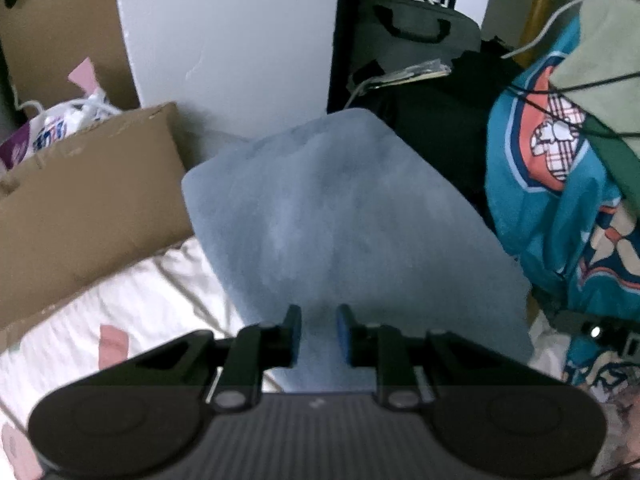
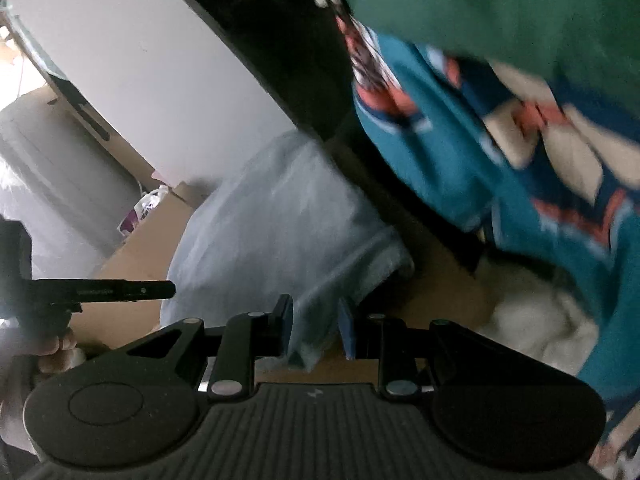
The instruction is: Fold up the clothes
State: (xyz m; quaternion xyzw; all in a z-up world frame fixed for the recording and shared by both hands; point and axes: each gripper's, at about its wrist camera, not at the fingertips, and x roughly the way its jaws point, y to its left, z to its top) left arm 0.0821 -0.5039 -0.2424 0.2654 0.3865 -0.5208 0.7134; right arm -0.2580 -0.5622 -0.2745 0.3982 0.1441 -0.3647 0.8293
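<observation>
A light blue cloth (image 1: 344,216) is stretched out ahead of my left gripper (image 1: 319,334), whose blue-padded jaws stand close together with the cloth's near edge bunched between them. The same cloth (image 2: 280,232) shows in the right wrist view, hanging in a wide sheet. My right gripper (image 2: 315,330) has its jaws close together on the cloth's lower corner. The left gripper's black body (image 2: 100,290) and the hand that holds it appear at the left of the right wrist view.
A teal patterned garment (image 1: 560,208) hangs at the right, also in the right wrist view (image 2: 500,168), with a green cloth (image 2: 500,4) above it. A cardboard box (image 1: 88,200) stands at the left. A white patterned sheet (image 1: 140,312) lies below. Dark bags (image 1: 420,36) sit behind.
</observation>
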